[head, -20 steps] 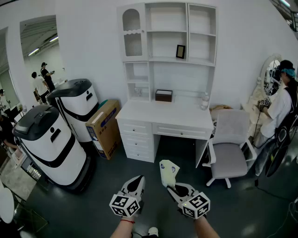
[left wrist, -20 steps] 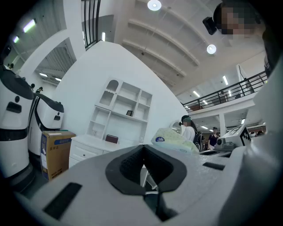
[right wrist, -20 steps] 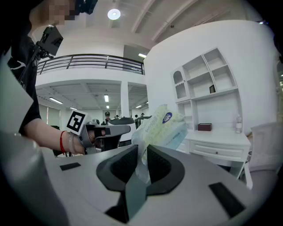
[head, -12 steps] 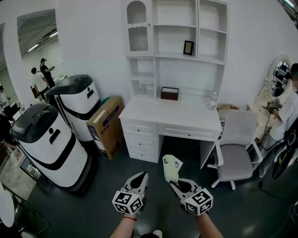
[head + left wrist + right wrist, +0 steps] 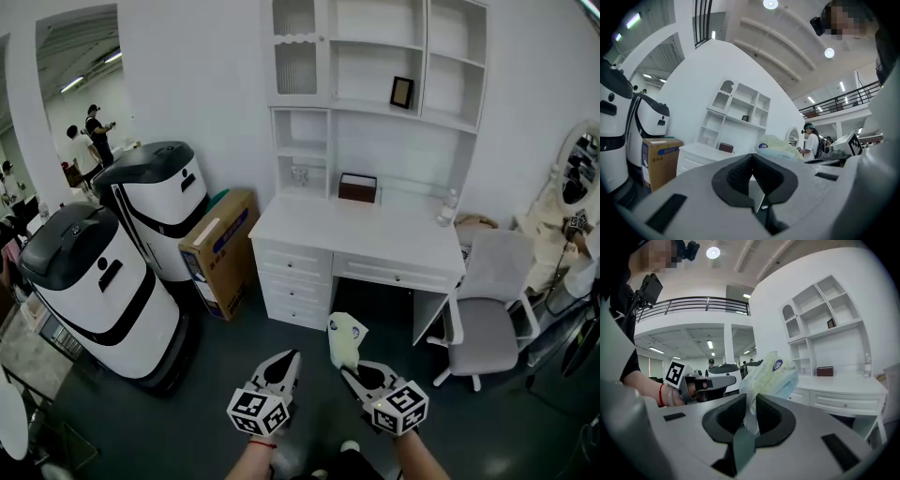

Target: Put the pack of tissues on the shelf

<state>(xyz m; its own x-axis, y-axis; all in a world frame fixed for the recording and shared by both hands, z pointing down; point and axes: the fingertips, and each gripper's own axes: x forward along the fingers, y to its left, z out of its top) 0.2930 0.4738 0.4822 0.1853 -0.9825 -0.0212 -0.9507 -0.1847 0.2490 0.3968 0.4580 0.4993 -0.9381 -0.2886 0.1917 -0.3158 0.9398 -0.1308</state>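
Observation:
My right gripper is shut on the end flap of the pack of tissues, a pale green and white soft pack standing upright above its jaws. In the right gripper view the pack of tissues rises from between the dark pads. My left gripper hovers beside it, shut with nothing between its jaws. In the left gripper view that gripper shows closed pads, and the pack of tissues shows to the right. The white shelf unit stands on the white desk ahead.
Two large white and black machines and a cardboard box stand left of the desk. A grey chair is at the right. A brown box, a picture frame and a bottle sit on the desk unit. People stand far left.
The view has moved closer to the desk and shelf, which now sit higher and further right. Both grippers keep their pose, the right still holding the pack.

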